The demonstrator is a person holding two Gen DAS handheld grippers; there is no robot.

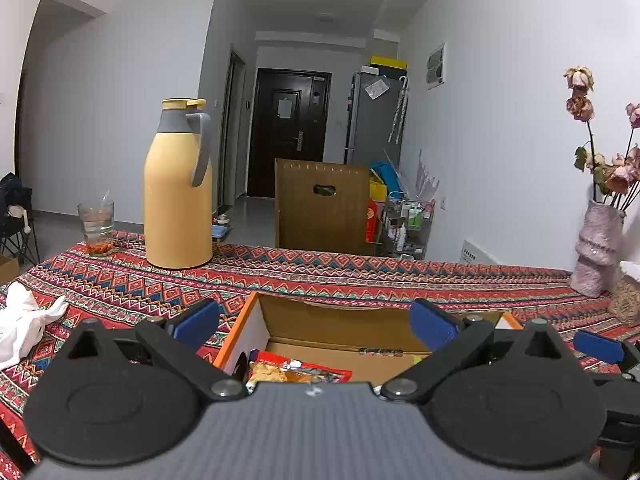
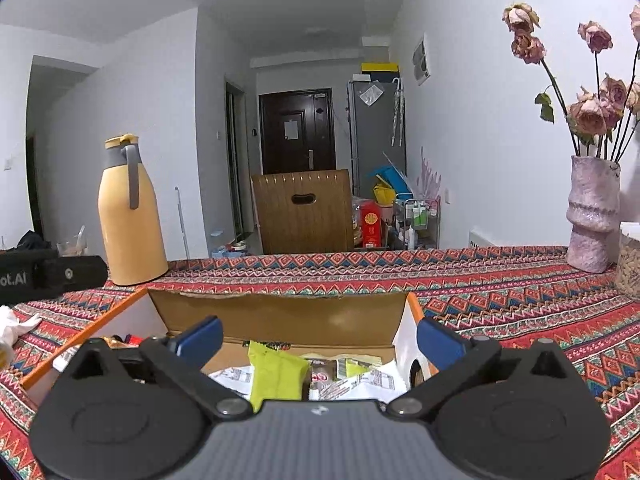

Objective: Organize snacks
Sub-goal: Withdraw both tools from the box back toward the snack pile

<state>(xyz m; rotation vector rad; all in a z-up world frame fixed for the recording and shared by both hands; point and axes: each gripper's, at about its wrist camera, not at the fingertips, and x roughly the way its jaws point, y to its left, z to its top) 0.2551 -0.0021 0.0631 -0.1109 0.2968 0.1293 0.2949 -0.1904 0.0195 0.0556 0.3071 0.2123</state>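
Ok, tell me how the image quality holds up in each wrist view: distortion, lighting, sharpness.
Left wrist view: strong fisheye bending, walls curve, dark corner vignette; even indoor light; yellow thermos sharp, left gripper crisp. Right wrist view: same barrel distortion, tablecloth edge bowed; flat lighting without glare; green snack packet in the cardboard box clear, soft shadow inside.

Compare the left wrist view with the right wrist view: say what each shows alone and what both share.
Only the left wrist view shows the red snack packet in the box. Only the right wrist view shows the green snack packet and the jar beside the vase. Both show the cardboard box, yellow thermos, patterned tablecloth, and open grippers: left gripper, right gripper.
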